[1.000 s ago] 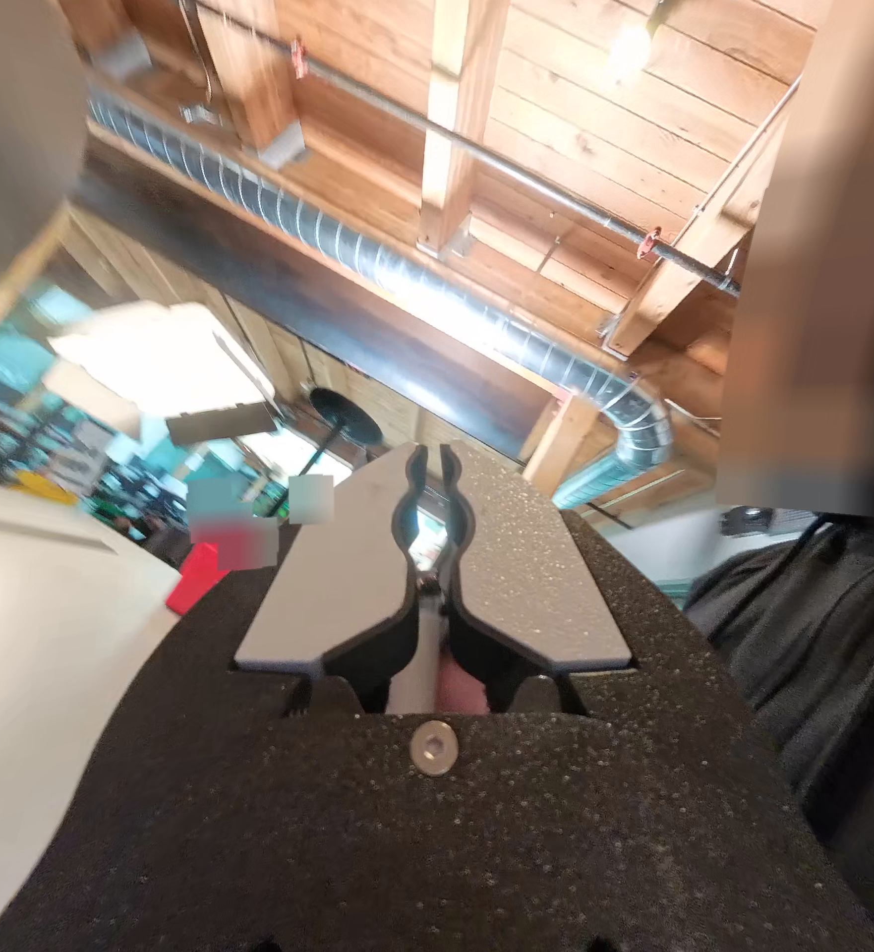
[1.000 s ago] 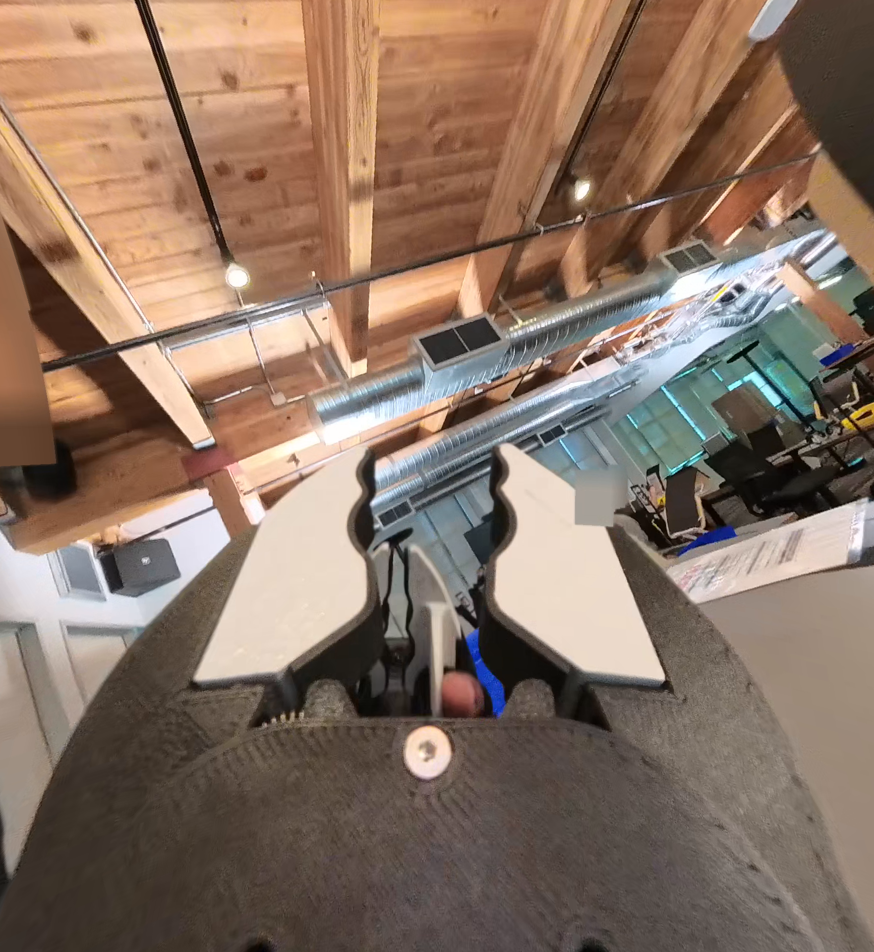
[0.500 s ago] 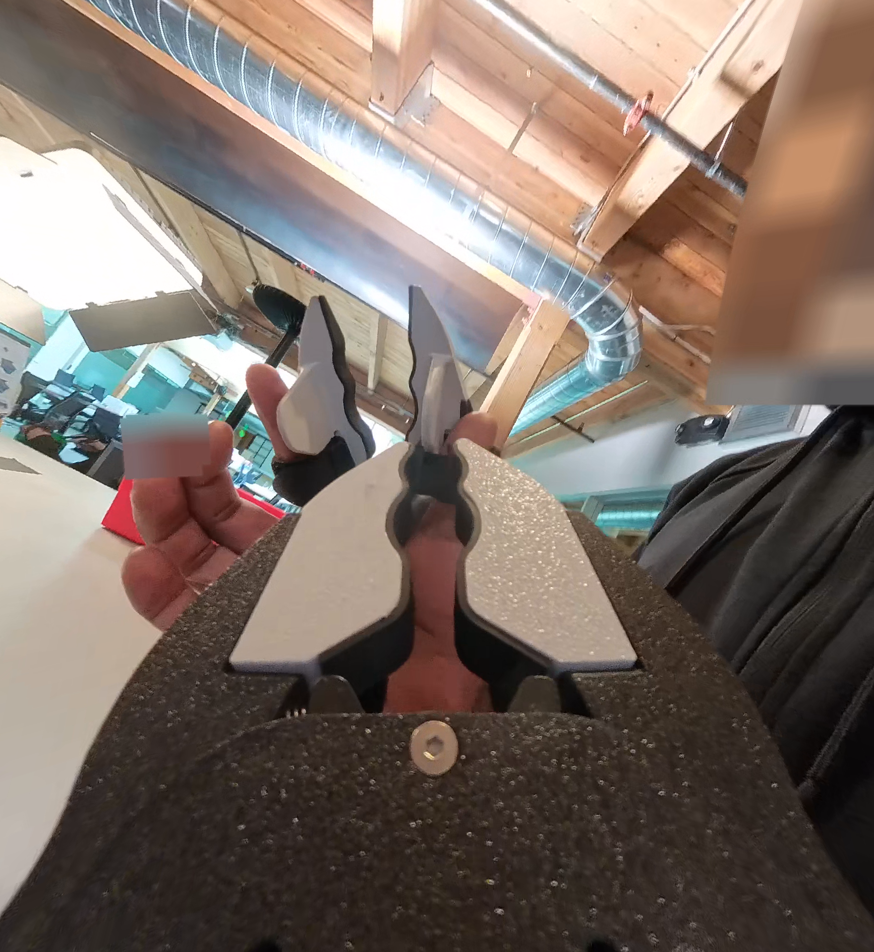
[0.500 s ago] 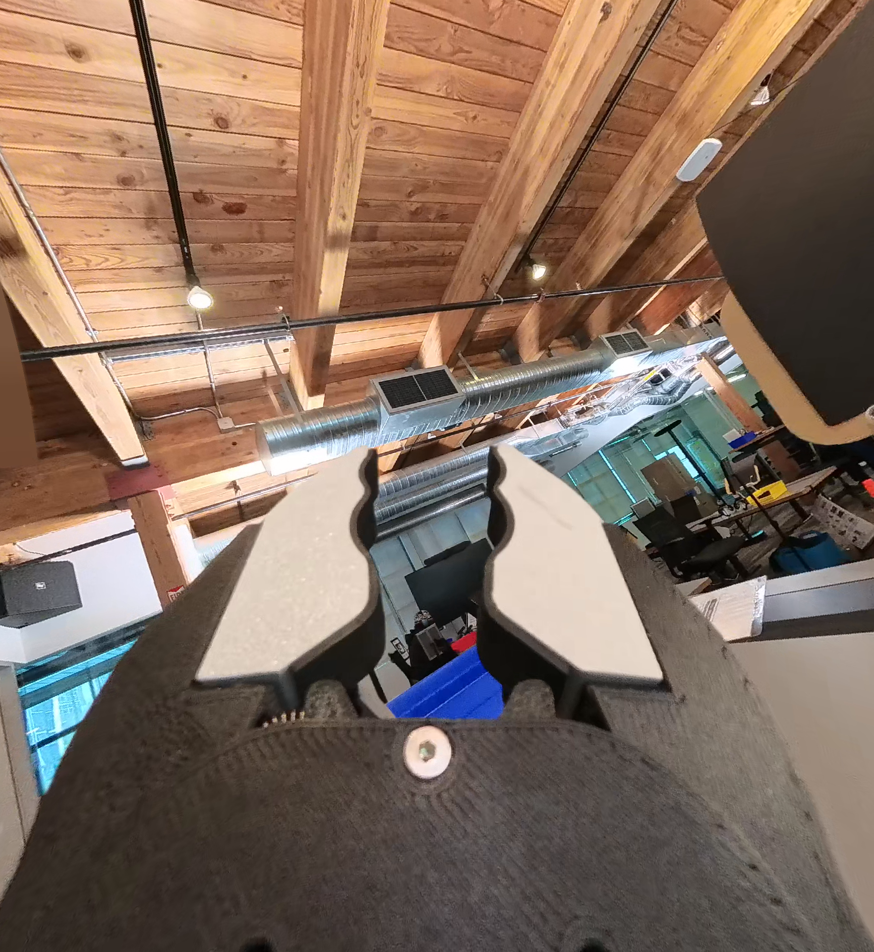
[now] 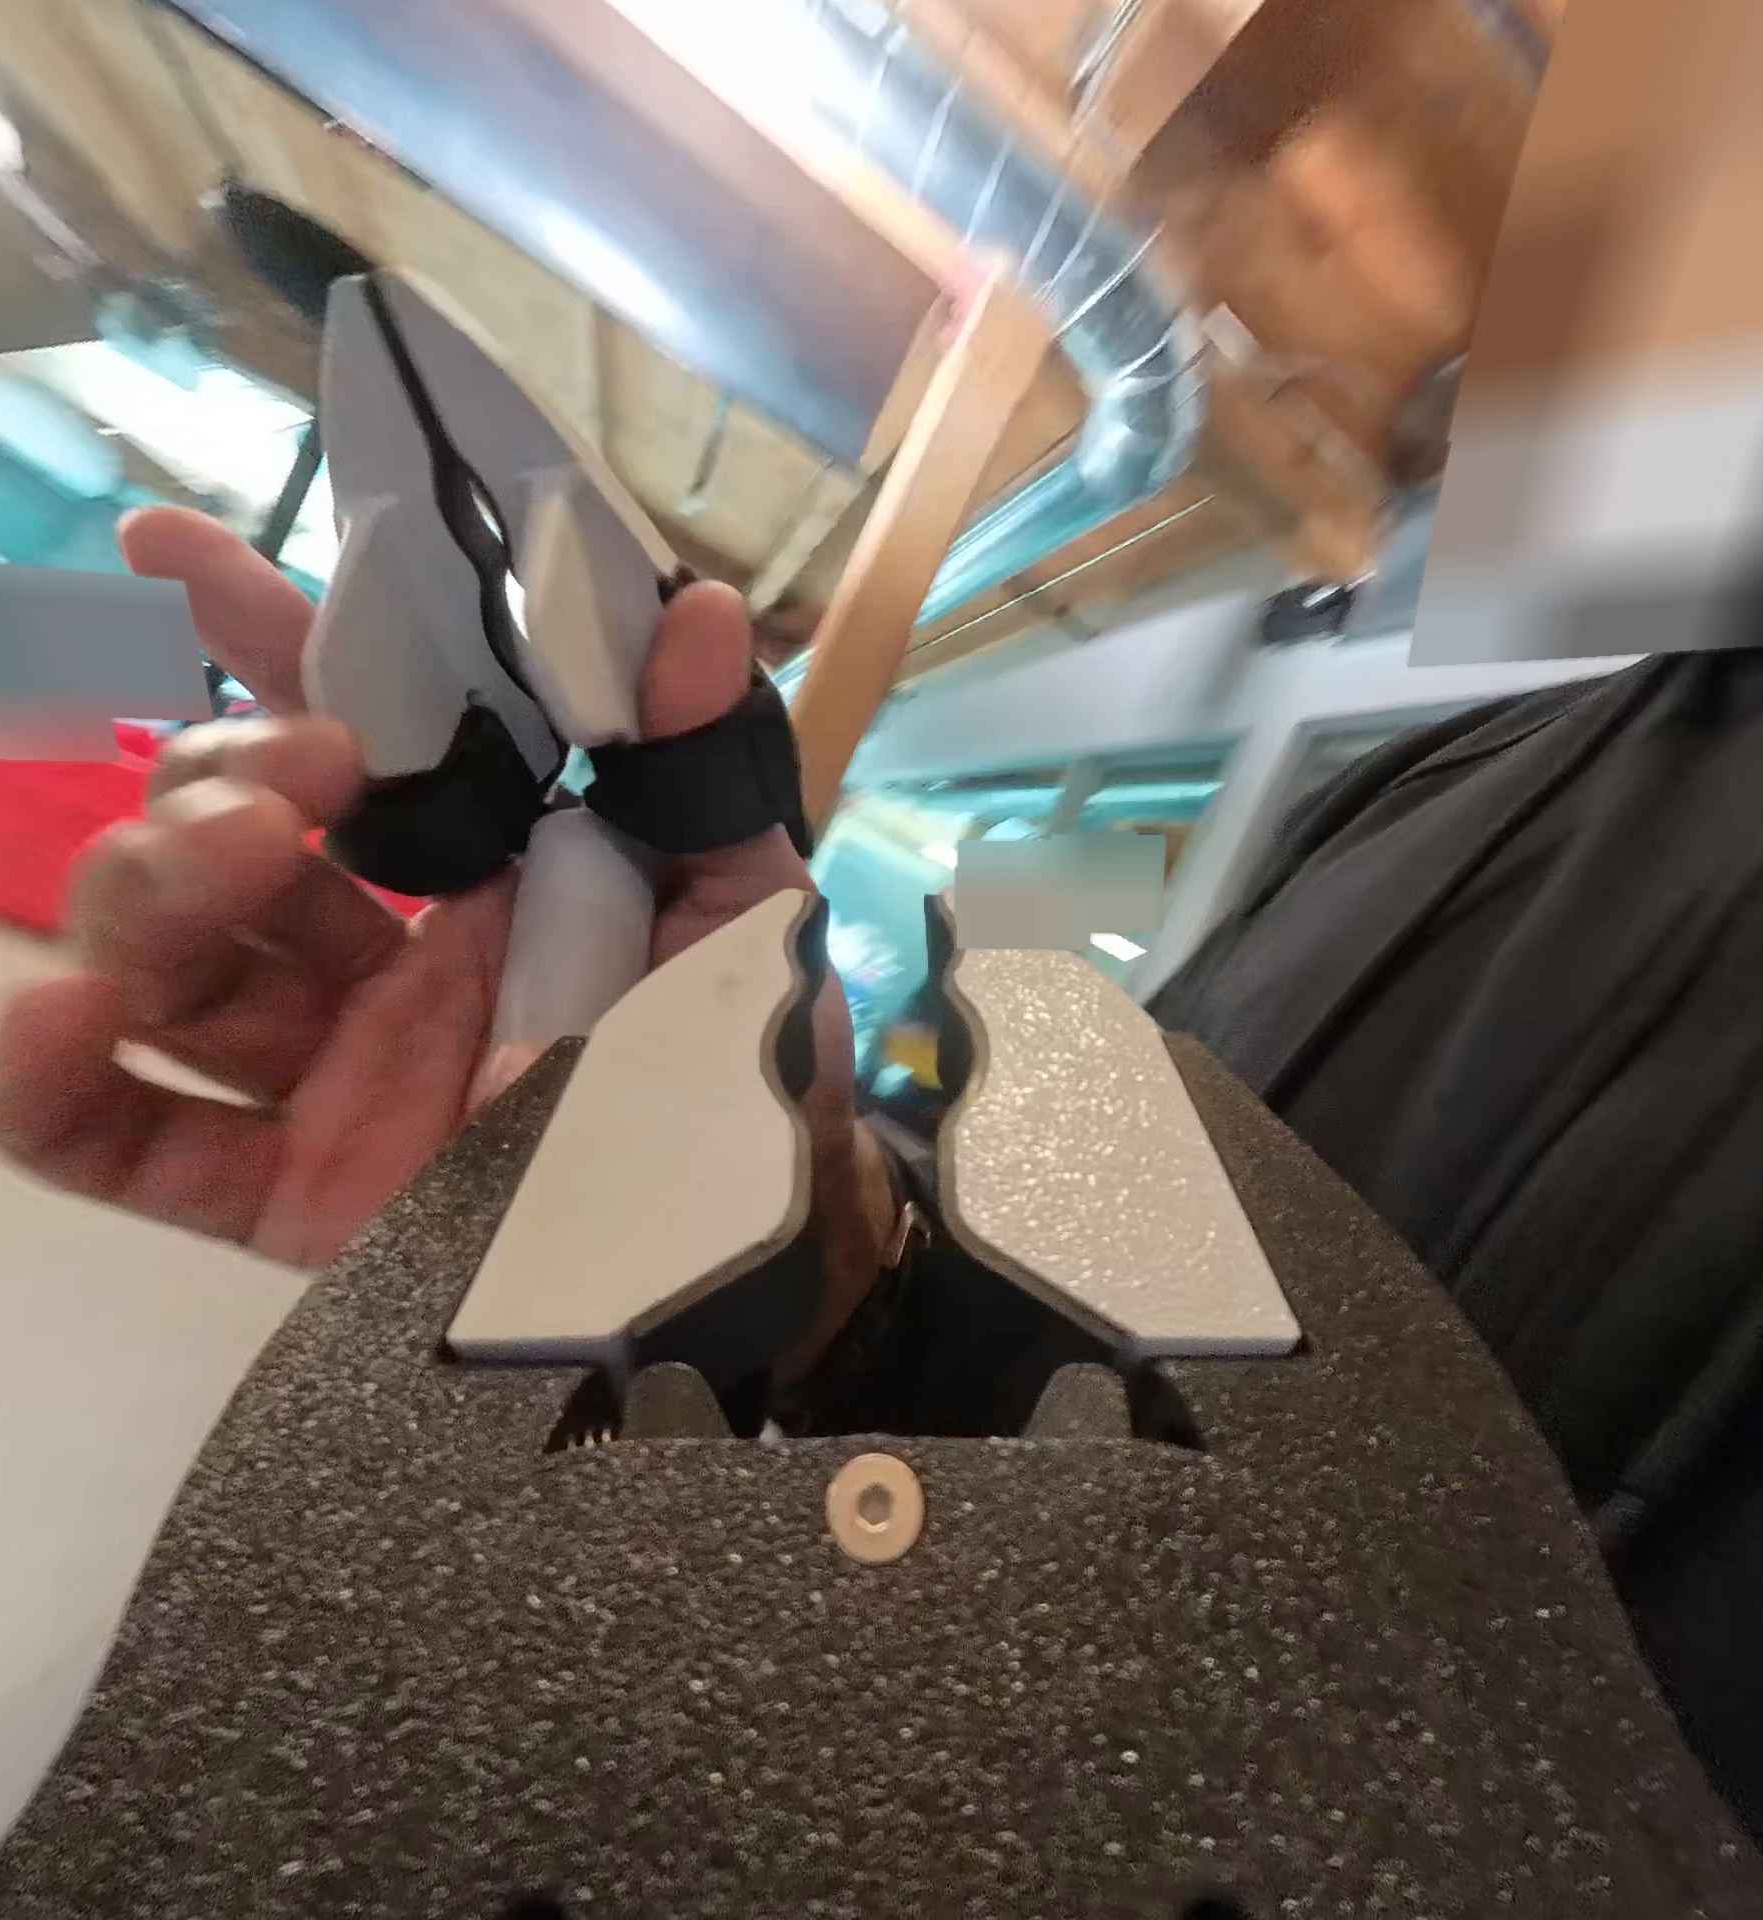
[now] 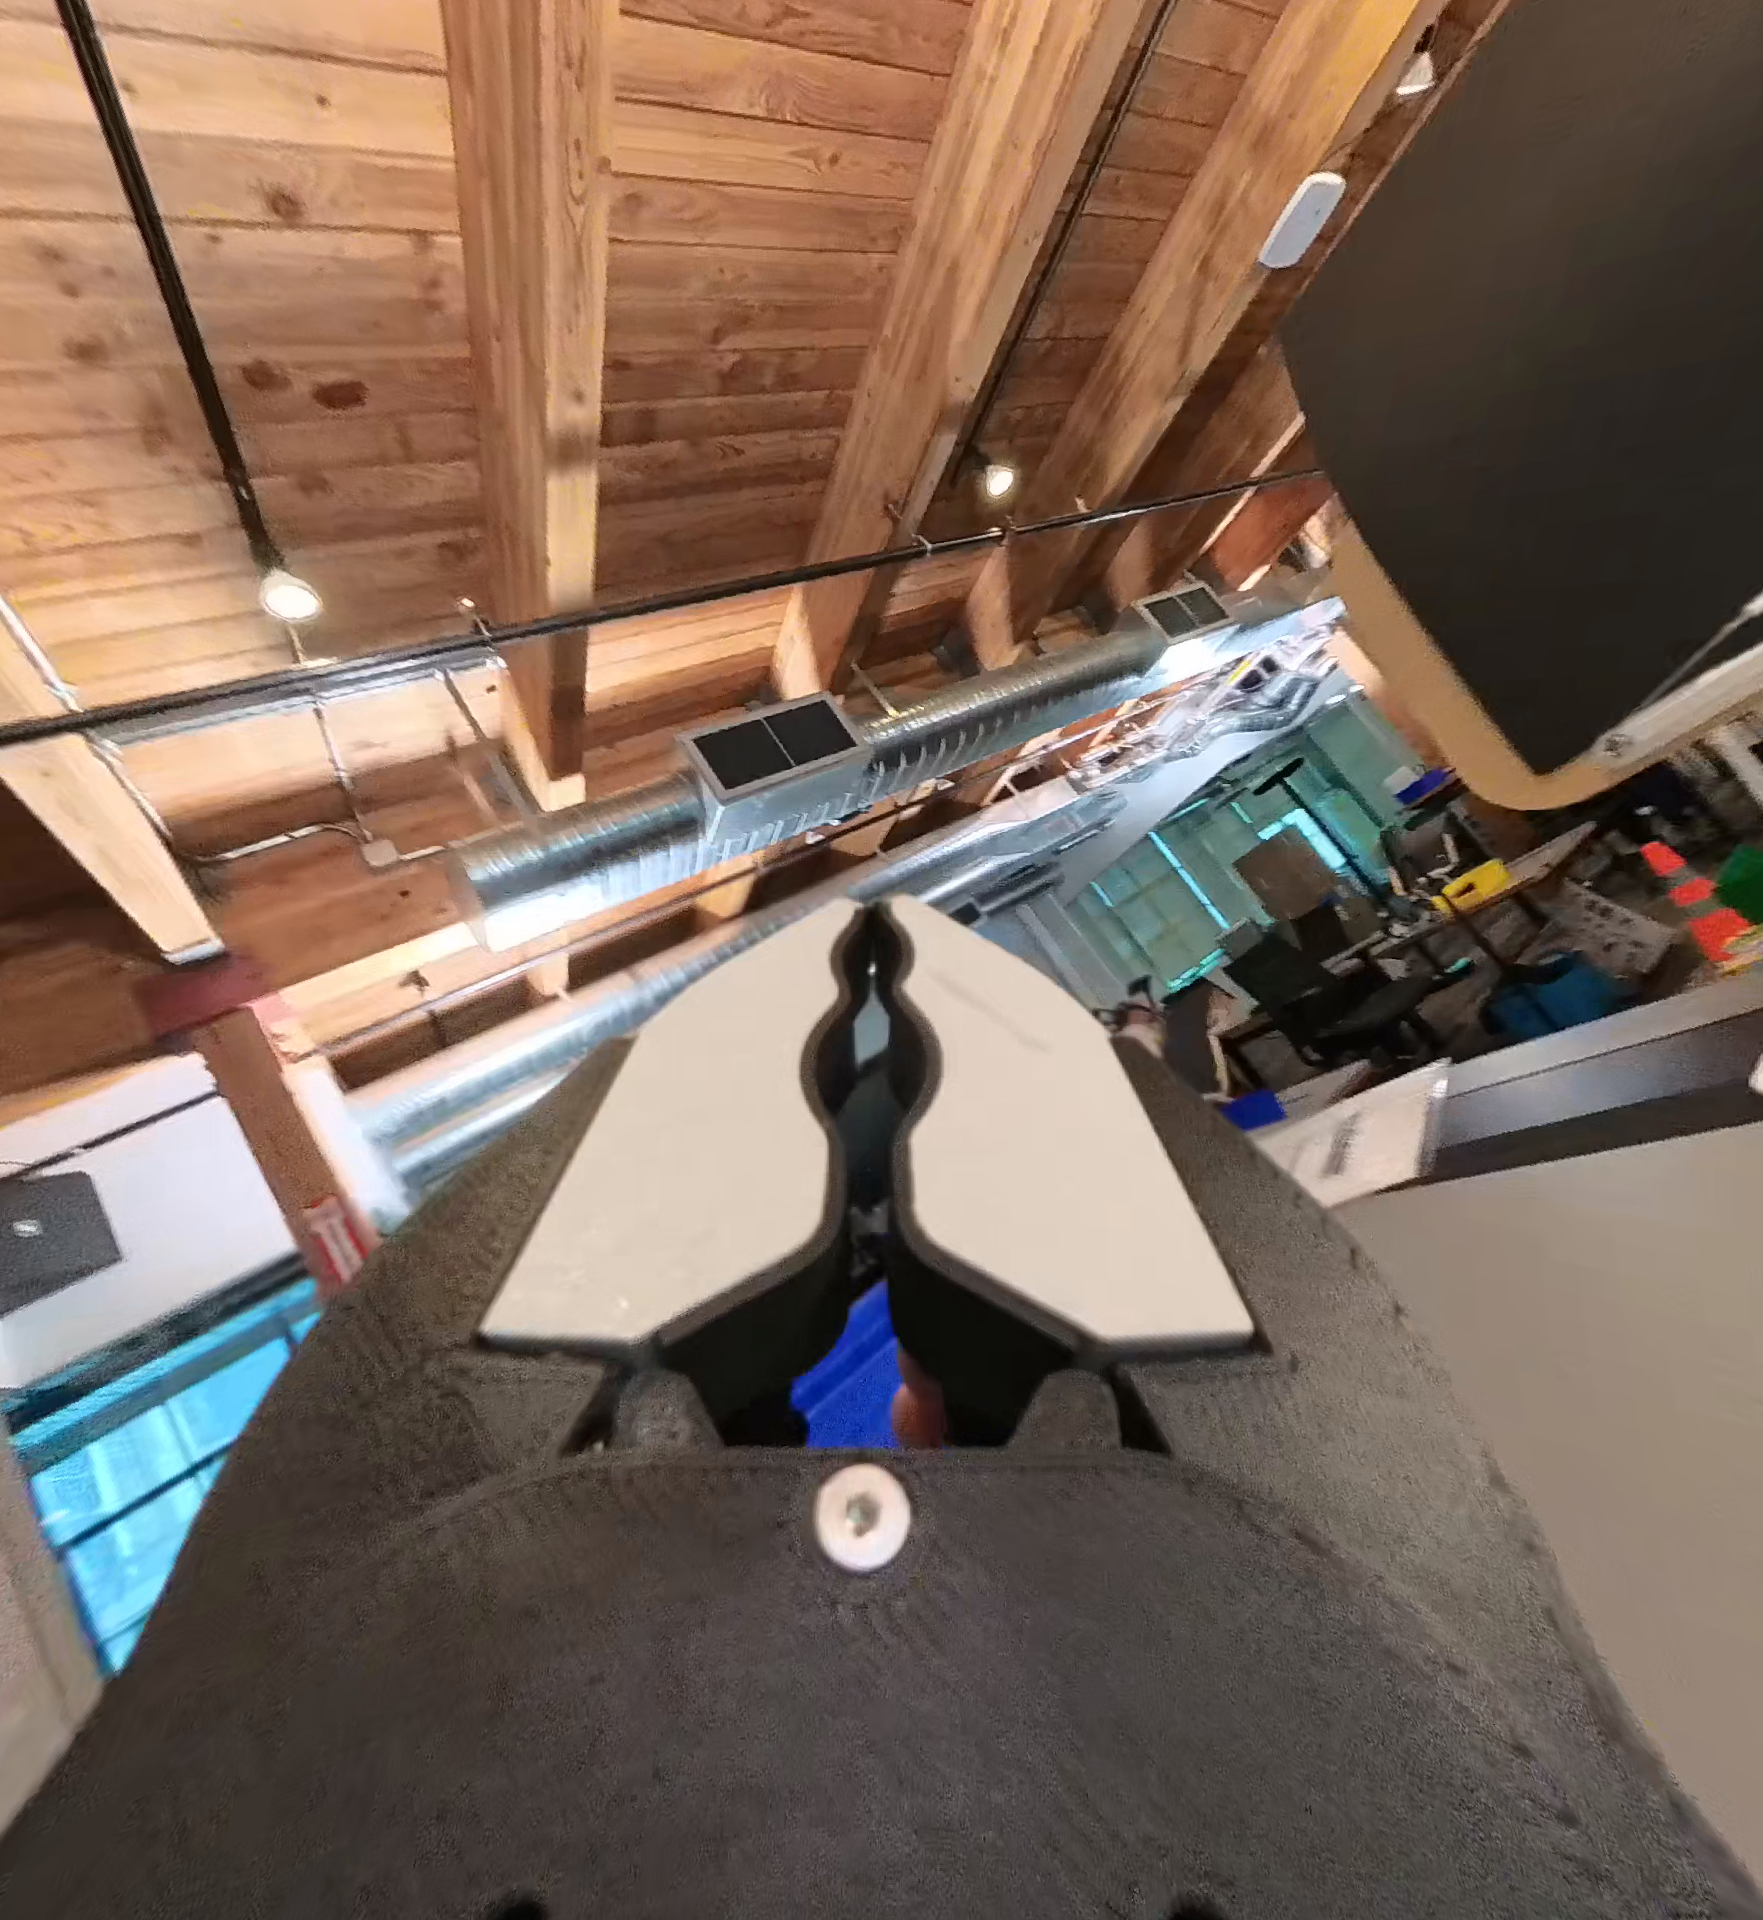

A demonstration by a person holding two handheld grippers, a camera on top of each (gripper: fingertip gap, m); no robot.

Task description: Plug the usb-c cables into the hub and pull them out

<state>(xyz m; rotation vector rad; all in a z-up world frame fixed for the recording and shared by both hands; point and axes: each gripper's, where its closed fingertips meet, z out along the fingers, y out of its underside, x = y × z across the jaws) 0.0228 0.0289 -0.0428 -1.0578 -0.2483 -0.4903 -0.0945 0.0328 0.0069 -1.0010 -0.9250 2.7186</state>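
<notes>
Both grippers are tipped up toward the wooden ceiling (image 6: 233, 260), so neither camera is on the work. The left gripper (image 5: 872, 925) has its jaws spread, with nothing between them. Beyond it, the person's hand (image 5: 264, 935) carries the right gripper (image 5: 441, 520), and in its own view the right gripper's (image 6: 872, 925) jaws are pressed together at the tips, pinching nothing I can see.

No sign of the usb-c cables or the hub in either view; presumably they're below, on the pale desk (image 5: 46, 1351) at the left edge, though the left view is smeared with motion and I can't be sure.

By my read, this is the reach-in before any plugging. To do it well: tilt both grippers down until the hub and a cable plug are in frame, open the right jaws before arriving, take the plug by its rigid shell rather than the cord, and use the other gripper to pin the hub so it doesn't slide.
</notes>
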